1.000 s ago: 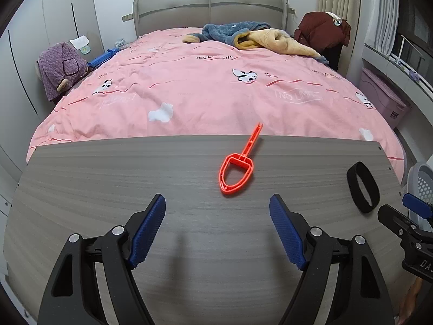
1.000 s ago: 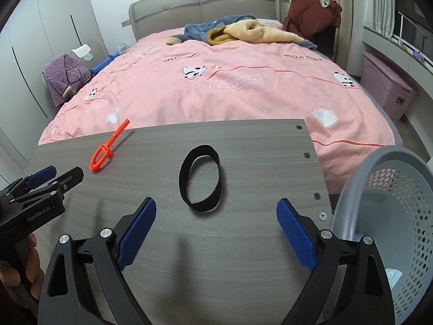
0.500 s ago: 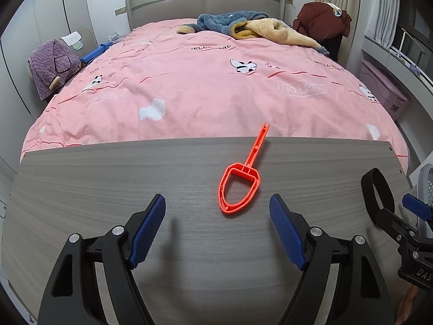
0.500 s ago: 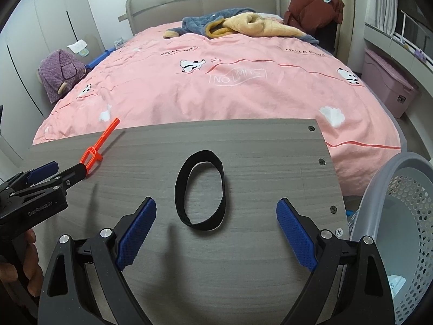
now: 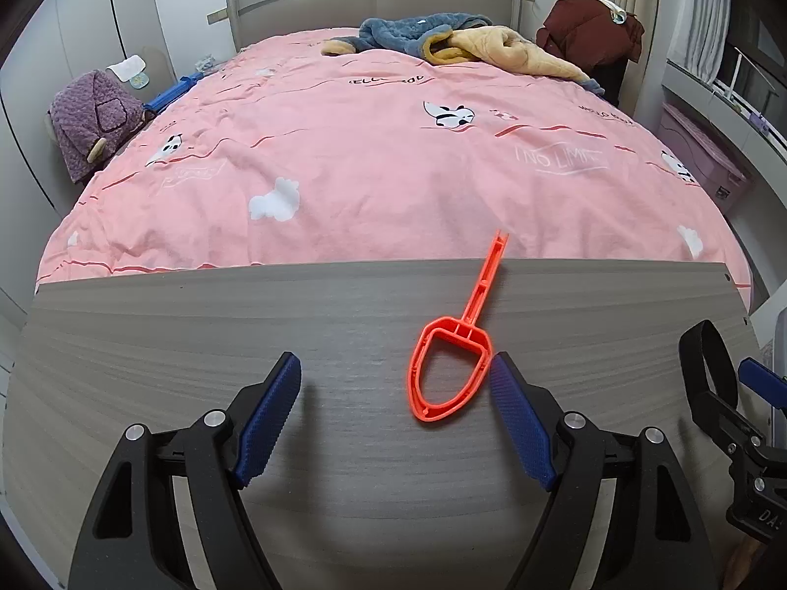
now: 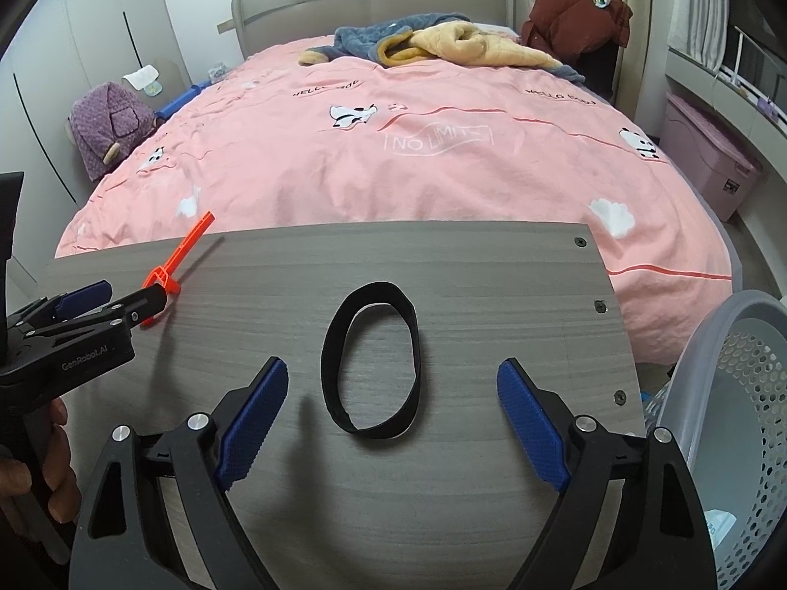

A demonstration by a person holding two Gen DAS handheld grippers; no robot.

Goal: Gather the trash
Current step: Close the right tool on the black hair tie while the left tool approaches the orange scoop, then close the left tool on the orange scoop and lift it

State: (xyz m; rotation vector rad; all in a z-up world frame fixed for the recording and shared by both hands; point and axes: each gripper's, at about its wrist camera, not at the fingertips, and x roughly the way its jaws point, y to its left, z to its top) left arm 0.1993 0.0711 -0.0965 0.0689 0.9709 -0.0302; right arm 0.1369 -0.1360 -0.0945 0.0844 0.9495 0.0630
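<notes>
Fingers spread on both grippers, left gripper (image 5: 396,388) near orange scoop (image 5: 450,373), right gripper (image 6: 392,391) around black band (image 6: 370,359); nothing collected, basket (image 6: 738,393) waiting right.

The left hand-held gripper (image 5: 396,405) is held low and level, its two blue-padded fingers (image 5: 268,415) spread wide apart with nothing between the pads. The right hand-held gripper (image 6: 391,415) sits to its right at a similar height, its jaws just as wide and likewise gripping nothing. The person's left hand (image 6: 37,462) is wrapped around the left gripper's handle.
</notes>
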